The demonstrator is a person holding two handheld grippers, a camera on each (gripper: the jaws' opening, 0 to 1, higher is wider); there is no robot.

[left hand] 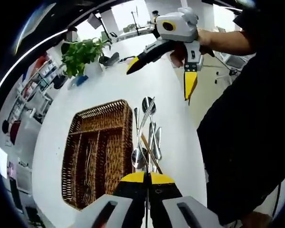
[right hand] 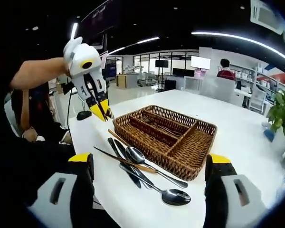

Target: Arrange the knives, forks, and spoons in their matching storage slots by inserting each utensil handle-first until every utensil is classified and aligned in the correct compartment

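1. Two grippers in play, both held above a white table. Left gripper closed to a narrow line, nothing visible between the tips; also seen in the right gripper view, raised over the near table corner.
2. Right gripper spread wide and empty; also seen in the left gripper view, raised well above the far part of the table.
3. Several utensils heaped loose on the table just beside one long side of the wicker tray: at least two spoons, a dark knife and a thin brown-handled piece, overlapping and crossed. Exact count not readable.
4. Tray compartments: some slim items possibly lying inside, too indistinct to confirm. Sorting judged at or near its start.
5. Pile apparently parked close to the tray for short transfers; handles pointing mixed ways, so turning likely needed before handle-first insertion.
6. Edges: pile close to the table edge on the person's side, with risk of a nudged piece sliding off. Crossed pieces likely to drag neighbours when one is lifted.
7. Open room: broad bare table beyond the tray; potted plant well apart at the far end. Approach from above unobstructed.
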